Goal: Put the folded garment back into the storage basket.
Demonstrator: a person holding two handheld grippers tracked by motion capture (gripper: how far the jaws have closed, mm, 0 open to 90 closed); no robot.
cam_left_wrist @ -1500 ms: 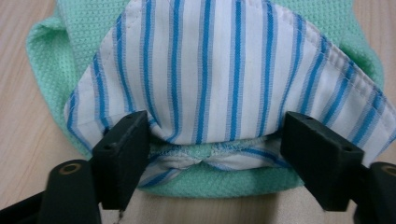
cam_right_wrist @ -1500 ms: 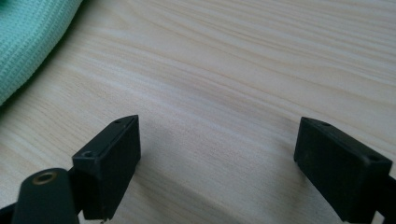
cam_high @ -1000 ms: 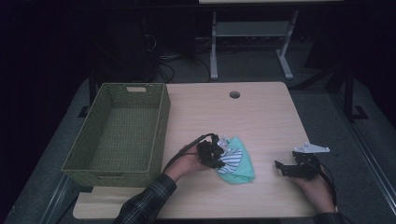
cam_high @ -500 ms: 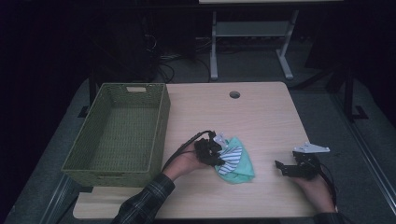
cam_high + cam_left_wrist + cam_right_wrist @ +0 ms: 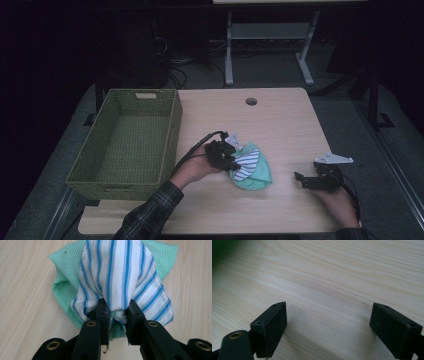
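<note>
While the left gripper (image 5: 117, 312) pinched the bunched cloths (image 5: 120, 277) (striped over green), the green basket (image 5: 125, 142) beside it held nothing. Right gripper (image 5: 329, 327) rested spread wide on the table (image 5: 280, 120); by my judgement, carrying remained.

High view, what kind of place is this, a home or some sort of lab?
Probably a lab or workshop set up for recording, not a home. A plain wooden table with a cable hole stands on grey carpet, loose cables trail across the dim floor behind it, and a metal stand sits farther back.
</note>
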